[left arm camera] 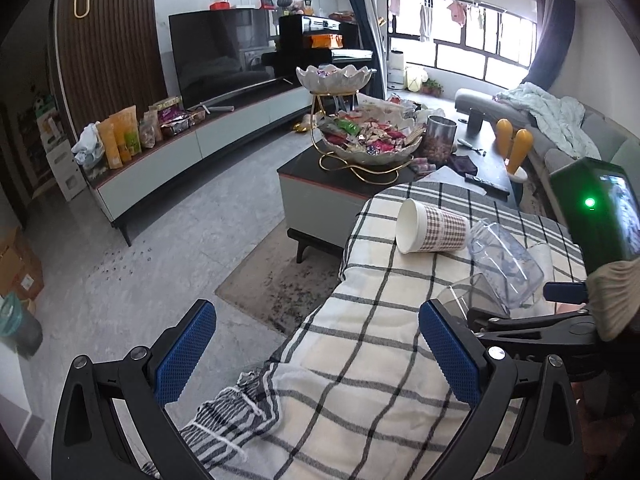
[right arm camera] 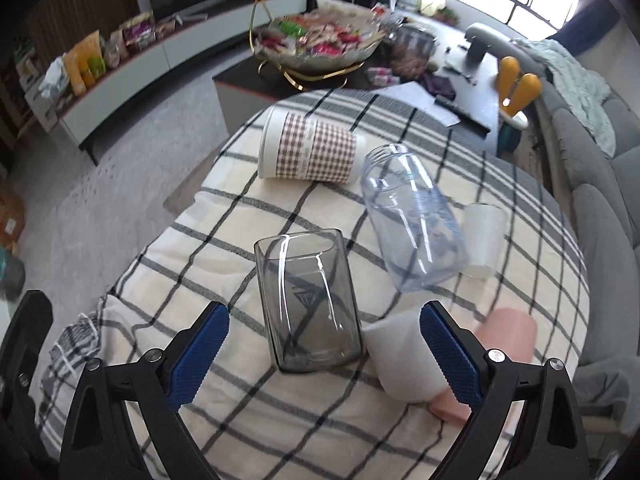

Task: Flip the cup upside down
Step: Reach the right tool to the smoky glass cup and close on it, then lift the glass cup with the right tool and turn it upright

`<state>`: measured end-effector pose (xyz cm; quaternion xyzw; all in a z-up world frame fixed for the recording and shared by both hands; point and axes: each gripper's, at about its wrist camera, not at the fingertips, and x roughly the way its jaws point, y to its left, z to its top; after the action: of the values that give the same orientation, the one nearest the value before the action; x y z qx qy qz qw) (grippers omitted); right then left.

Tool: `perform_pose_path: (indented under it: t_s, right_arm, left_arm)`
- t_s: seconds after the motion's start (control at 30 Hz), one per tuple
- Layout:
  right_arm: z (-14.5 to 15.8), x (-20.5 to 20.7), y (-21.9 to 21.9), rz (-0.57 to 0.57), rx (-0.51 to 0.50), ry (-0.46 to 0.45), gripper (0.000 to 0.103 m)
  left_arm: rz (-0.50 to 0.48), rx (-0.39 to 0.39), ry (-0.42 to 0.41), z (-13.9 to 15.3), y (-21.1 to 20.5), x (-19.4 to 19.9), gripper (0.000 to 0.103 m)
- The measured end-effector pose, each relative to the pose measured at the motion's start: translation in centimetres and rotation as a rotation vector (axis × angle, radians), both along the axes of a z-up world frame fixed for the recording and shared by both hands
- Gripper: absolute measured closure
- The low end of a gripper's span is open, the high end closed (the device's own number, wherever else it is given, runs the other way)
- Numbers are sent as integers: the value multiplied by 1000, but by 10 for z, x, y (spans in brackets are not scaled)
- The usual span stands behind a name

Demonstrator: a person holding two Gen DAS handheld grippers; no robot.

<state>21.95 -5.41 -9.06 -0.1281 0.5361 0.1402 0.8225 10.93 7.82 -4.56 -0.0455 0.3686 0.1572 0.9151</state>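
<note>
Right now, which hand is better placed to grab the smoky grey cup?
Right. The right tool is open with the grey cup standing just ahead of its gap. The left tool is also open but faces only bare checked cloth, well off from that cup.

Checked cup (left arm camera: pixel 434 232) sideways on cloth (left arm camera: pixel 360 344)

Grey marble floor (left arm camera: pixel 152 240), long low TV cabinet (left arm camera: pixel 208 140) w/ TV (left arm camera: pixel 224 56), coffee table (left arm camera: pixel 320 184) ctr, grey sofa (left arm camera: pixel 600 136) rt, bright window (left arm camera: pixel 480 44) at back
</note>
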Motion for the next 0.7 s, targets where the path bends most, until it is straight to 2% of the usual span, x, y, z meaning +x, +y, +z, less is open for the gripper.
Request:
perform_pose_path:
  t_s: [0.27, 0.37, 0.53, 0.57, 0.7]
  right_arm:
    - [-29, 21, 17, 16, -51, 71, 6]
    - [-40, 25, 21, 21, -59, 96, 8]
    - [-54, 29, 25, 20, -62, 142, 17]
    - [-56, 29, 25, 20, -60, 147, 22]
    - [-54, 28, 22, -7, -47, 137, 31]
  left_arm:
    - [-44, -69, 51, -25, 7, 22, 0]
    - [-57, -73, 72, -31, 8, 25, 0]
    - [-81, -101, 101, -39, 10, 29, 0]
    - [-85, -108, 105, -40, 10, 28, 0]
    - [-93, -115, 107, -41, 10, 27, 0]
